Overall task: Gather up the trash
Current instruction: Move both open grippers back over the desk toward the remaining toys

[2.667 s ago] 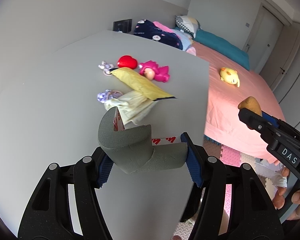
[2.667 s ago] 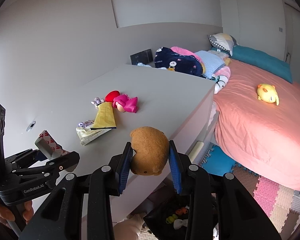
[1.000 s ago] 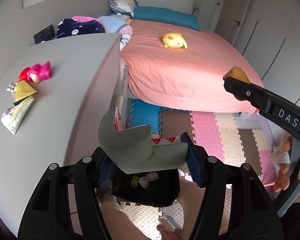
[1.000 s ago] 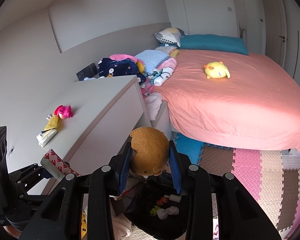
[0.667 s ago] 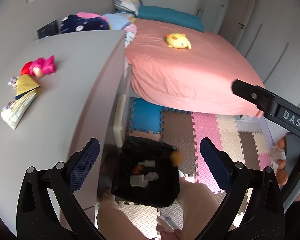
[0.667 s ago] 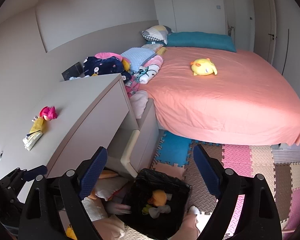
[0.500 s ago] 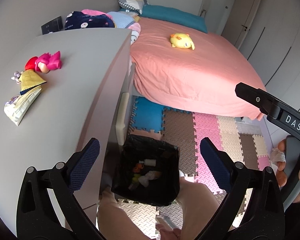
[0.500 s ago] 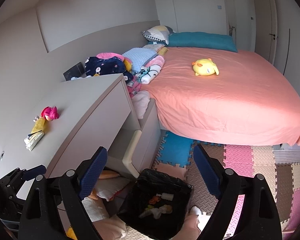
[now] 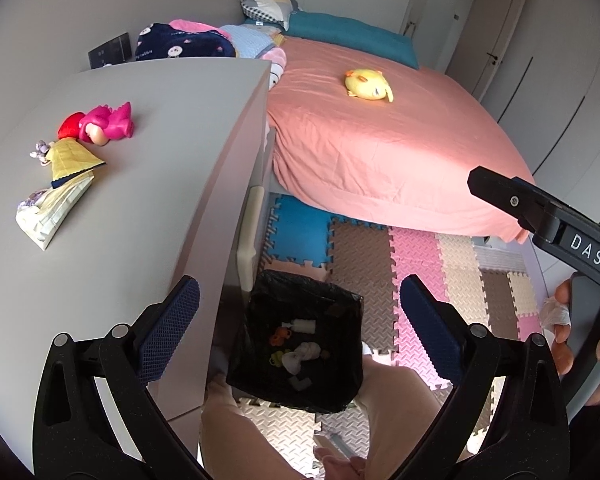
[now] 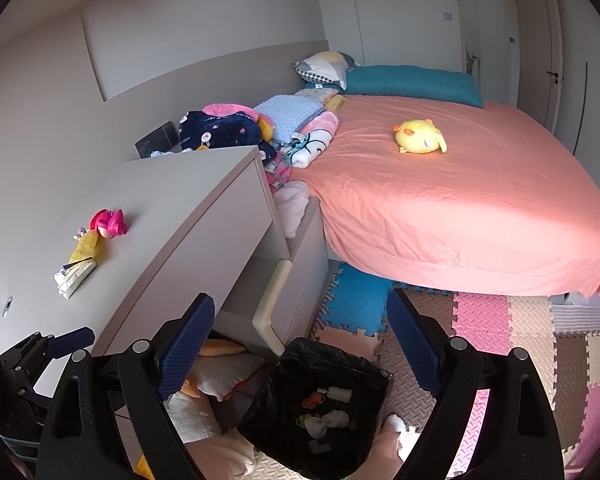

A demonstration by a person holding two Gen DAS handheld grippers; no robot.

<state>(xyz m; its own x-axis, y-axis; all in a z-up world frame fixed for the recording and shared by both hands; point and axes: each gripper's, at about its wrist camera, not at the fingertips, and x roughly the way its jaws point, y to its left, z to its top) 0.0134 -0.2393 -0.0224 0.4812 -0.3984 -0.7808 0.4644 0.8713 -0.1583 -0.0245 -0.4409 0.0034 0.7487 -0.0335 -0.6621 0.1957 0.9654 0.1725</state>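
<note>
A black-lined trash bin [image 9: 342,308] stands on the floor by the grey desk [image 9: 152,168], with several small pieces of trash inside; it also shows in the right wrist view [image 10: 366,368]. My left gripper [image 9: 298,322] is open and empty, held above the bin. My right gripper [image 10: 300,336] is open and empty, also above the bin. On the desk lie a yellow wrapper [image 9: 70,158], a pale crumpled packet [image 9: 50,214], and a pink and red toy [image 9: 100,126].
A bed with a salmon sheet [image 9: 380,140] fills the right side, with a yellow plush [image 10: 420,136] on it. Coloured foam mats [image 9: 420,256] cover the floor. Folded clothes [image 10: 236,128] are piled behind the desk. An open drawer [image 10: 268,304] juts out beside the bin.
Both grippers swung from the desk to over the bin and opened. The grey foam piece left the left gripper and the brown plush left the right; both dropped toward the bin.
</note>
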